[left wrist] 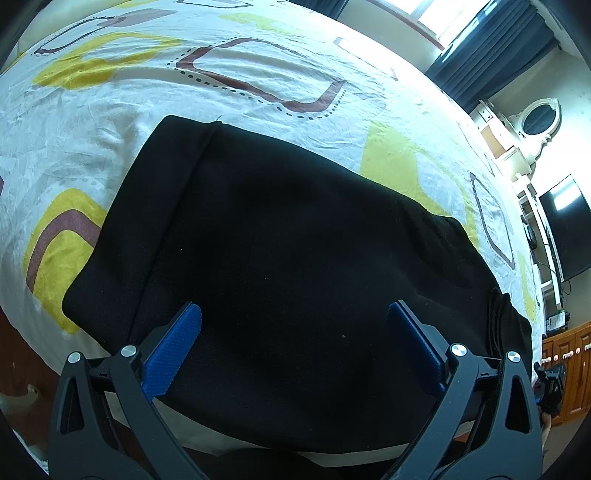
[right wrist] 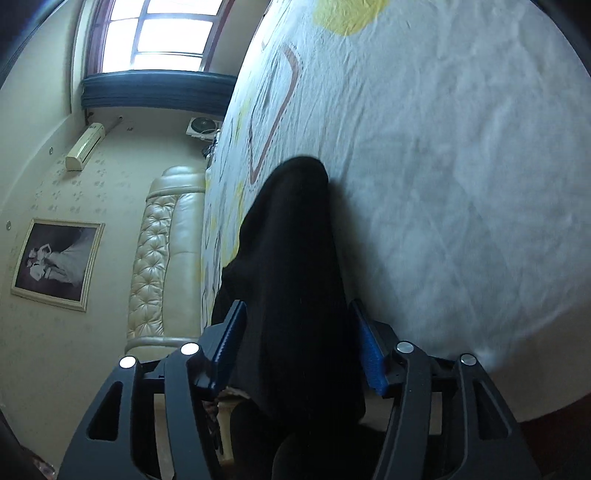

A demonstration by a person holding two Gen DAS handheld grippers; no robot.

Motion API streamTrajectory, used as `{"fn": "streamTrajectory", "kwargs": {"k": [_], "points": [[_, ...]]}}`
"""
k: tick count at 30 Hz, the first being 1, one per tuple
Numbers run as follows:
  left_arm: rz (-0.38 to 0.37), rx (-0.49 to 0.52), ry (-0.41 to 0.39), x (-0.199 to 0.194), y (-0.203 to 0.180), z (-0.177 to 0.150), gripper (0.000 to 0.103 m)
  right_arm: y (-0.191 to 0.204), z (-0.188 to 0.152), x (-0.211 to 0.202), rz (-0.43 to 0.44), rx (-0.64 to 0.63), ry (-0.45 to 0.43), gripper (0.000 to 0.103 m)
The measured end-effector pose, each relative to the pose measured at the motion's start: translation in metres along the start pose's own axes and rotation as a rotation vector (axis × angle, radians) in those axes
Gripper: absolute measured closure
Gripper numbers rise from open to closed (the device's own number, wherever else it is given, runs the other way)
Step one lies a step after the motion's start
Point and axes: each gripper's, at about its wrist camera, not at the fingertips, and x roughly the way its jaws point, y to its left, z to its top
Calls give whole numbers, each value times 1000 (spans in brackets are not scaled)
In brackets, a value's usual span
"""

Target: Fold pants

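The black pants (left wrist: 280, 240) lie folded on the patterned bed sheet (left wrist: 258, 96), near its front edge. The left gripper (left wrist: 295, 339) hangs over the pants with its jaws wide and its blue pads (left wrist: 173, 350) clear of the cloth. The right gripper (right wrist: 295, 339) stands partly open around a raised fold of the pants (right wrist: 291, 258); whether its pads press the cloth I cannot tell.

We see strong daylight from the window (right wrist: 162, 35), blown out to white in both views. Glare washes the bedsheet (left wrist: 122, 122) near it in the left view. The black pants (left wrist: 295, 240) show almost no detail. The right view is softly blurred; fisheye bending and dark corners frame both.
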Motion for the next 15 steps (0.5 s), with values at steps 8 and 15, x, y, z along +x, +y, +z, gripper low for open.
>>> {"fn": "streamTrajectory", "kwargs": {"k": [8,15], "points": [[4,39,13,4,-1,-1,3,2,-18,2,-144,-42,16,73],[7,195,61,-3,-10,-2,3,69,-27,-27,-422,-186,-181,39]]}}
